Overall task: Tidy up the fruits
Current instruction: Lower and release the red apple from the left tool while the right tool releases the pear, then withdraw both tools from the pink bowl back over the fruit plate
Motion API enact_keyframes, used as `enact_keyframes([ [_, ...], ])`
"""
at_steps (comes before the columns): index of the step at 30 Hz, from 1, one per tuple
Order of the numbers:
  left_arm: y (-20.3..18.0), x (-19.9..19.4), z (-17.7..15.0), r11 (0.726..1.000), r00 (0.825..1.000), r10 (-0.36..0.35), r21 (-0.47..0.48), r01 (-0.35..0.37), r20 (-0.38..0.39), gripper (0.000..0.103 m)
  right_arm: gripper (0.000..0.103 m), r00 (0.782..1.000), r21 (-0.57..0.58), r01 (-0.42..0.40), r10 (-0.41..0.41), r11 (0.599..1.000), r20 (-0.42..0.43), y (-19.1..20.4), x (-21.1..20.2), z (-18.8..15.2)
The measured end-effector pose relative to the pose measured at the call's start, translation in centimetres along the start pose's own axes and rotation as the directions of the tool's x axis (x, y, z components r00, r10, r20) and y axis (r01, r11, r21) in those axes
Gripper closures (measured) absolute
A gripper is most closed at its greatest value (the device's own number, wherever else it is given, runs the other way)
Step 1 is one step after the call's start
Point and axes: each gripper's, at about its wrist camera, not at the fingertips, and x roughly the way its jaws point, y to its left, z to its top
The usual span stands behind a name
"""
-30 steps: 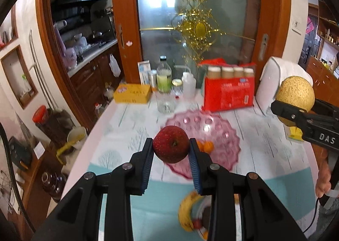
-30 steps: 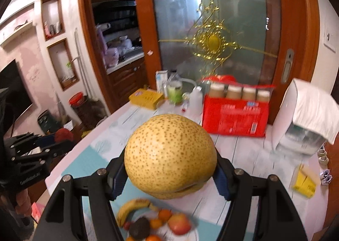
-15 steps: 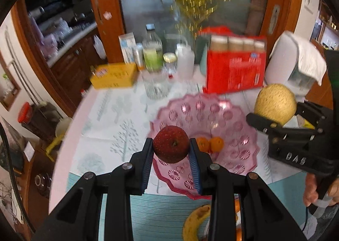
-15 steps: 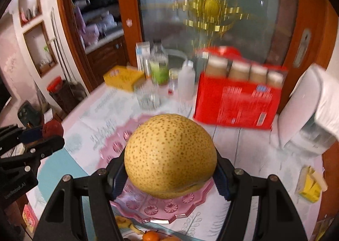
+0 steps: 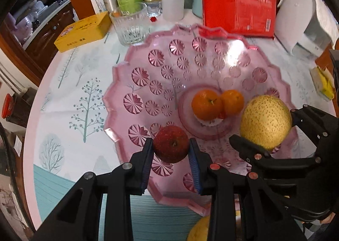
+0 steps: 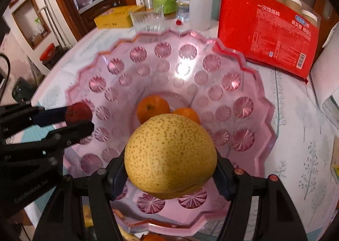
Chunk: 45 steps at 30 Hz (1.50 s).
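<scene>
1. Two grippers were loaded. The left gripper (image 5: 171,157) had its blue pads clamped narrowly on a small red apple (image 5: 171,144); the right gripper (image 6: 169,175) was clamped at a moderate width on a large speckled pear (image 6: 170,155).
2. Both fruits hung over the near half of the pink bowl (image 5: 118,92), apple to the left, pear to the right; neither clearly touched the glass.
3. Two oranges (image 5: 207,104) sat touching each other on the raised centre of the bowl, just beyond the held fruits.
4. Around the bowl stood a glass (image 5: 129,27), a yellow box (image 5: 82,31) and a red pack (image 5: 238,6), all clear of the grippers.
5. Judged step: placement, with release not yet made.
6. Risks:
   - Release from height could let the pear roll down the sloped wall into the oranges, or strike the glass hard.
   - Both grippers worked close together; opening the jaws sideways could knock one against the other.
   - The round apple could roll toward the near rim.
</scene>
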Motion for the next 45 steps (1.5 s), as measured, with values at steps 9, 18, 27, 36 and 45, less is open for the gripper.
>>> enact_keyframes([
  [9,0.0,1.3,0.0,1.000,1.000,0.022,0.017,-0.022,0.003,0.072,0.034,1.000,0.005,-0.001,0.001,1.000,-0.006,0.0,1.1,0.1],
  [18,0.0,1.3,0.0,0.998,1.000,0.022,0.054,-0.022,0.003,0.066,0.033,1.000,-0.039,0.005,-0.006,0.999,-0.028,0.5,1.5,0.2],
  [27,-0.9,-1.3,-0.5,0.996,0.998,0.031,0.079,-0.036,0.060,0.022,0.020,1.000,-0.114,0.003,-0.003,0.993,-0.005,2.0,0.2,-0.3],
  [36,0.6,-4.6,-2.4,0.999,0.996,0.035,-0.007,-0.035,0.087,0.022,0.020,0.999,-0.073,-0.015,0.017,0.997,0.031,2.0,-2.4,-1.5],
  [45,2.5,-9.0,-6.1,0.994,0.992,0.037,-0.105,-0.024,0.121,0.022,0.020,0.996,-0.023,-0.042,0.044,0.999,0.077,1.9,-5.5,-3.1],
])
